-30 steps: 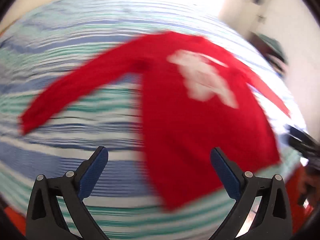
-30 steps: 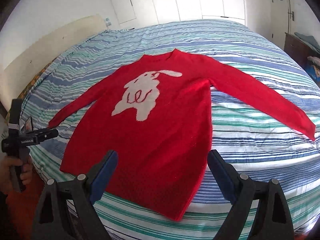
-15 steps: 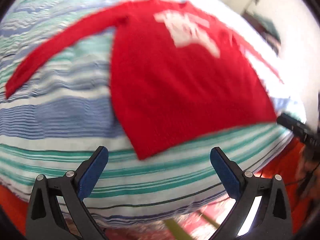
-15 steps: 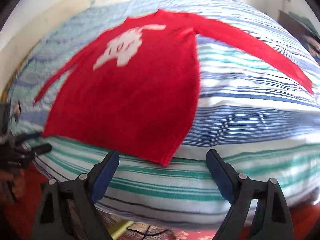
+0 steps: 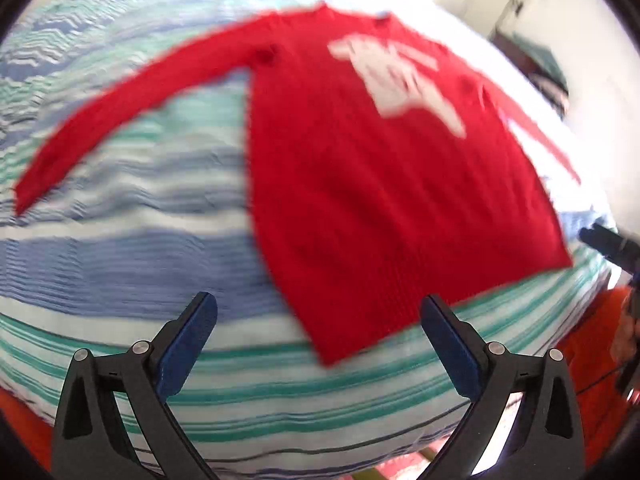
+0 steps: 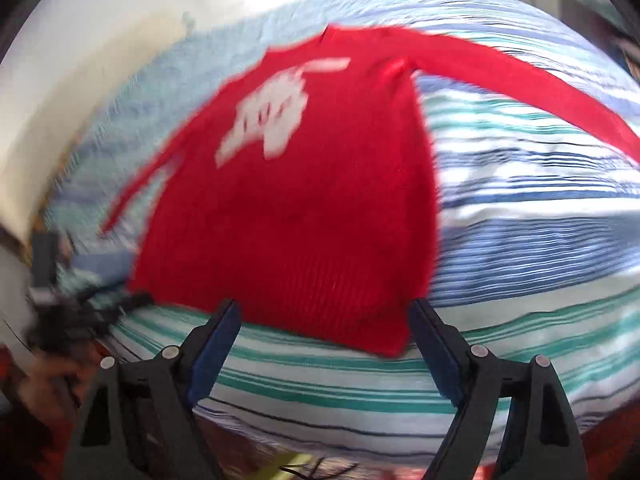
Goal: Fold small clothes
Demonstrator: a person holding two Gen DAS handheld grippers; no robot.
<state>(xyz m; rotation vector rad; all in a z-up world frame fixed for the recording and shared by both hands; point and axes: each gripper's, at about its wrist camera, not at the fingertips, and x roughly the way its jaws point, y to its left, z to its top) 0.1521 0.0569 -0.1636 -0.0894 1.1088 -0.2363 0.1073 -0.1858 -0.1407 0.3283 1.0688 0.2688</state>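
The red sweater (image 5: 384, 184) lay flat on the striped bed (image 5: 120, 264), sleeves spread out. Its hem corner was just ahead of the left gripper (image 5: 318, 322), between the fingers but not touching. The right gripper (image 6: 324, 320) had the hem just before its fingers. Both were released, holding nothing. The white figure (image 6: 268, 116) was blurred; no writing was readable.

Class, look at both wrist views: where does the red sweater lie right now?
The red sweater lies spread flat on the striped bedspread, sleeves out to both sides, its hem nearest the bed's front edge; both views show it just beyond the open fingers.
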